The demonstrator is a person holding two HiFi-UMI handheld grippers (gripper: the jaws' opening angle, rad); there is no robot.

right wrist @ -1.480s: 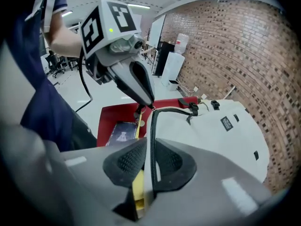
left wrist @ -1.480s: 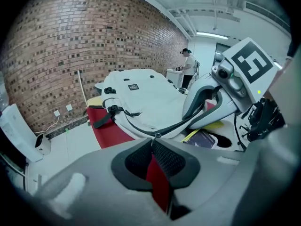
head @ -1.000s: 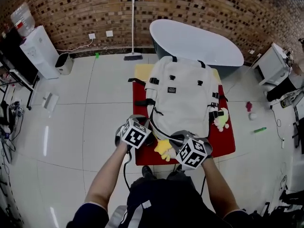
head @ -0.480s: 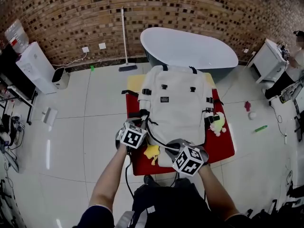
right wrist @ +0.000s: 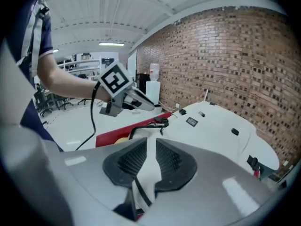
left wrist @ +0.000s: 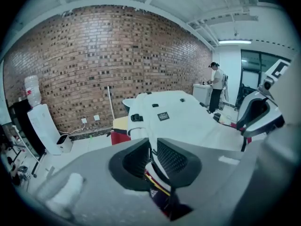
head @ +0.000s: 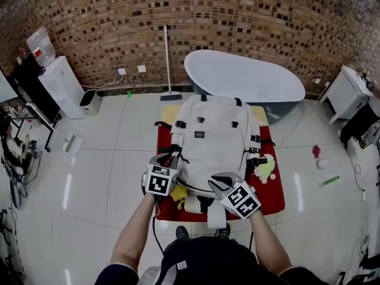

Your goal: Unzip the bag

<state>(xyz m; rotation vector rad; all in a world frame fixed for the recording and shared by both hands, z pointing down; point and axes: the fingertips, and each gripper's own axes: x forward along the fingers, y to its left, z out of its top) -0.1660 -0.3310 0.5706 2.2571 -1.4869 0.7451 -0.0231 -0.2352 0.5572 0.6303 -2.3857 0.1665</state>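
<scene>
Backpack [head: 214, 135] on red mat [head: 272, 190]: soft, floppy cloth, likely light. Left gripper [left wrist: 153, 157] jaws opening, bag edge loose between; right gripper [right wrist: 151, 161] jaws opening, white fold pinched. Best hold: zip tab.

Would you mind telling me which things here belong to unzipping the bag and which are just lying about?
For the job: white backpack; left gripper and right gripper, both sets of jaws opening with its fabric between them.

Lying about: yellow toy, plush toy, broom, bathtub, water dispenser.
</scene>
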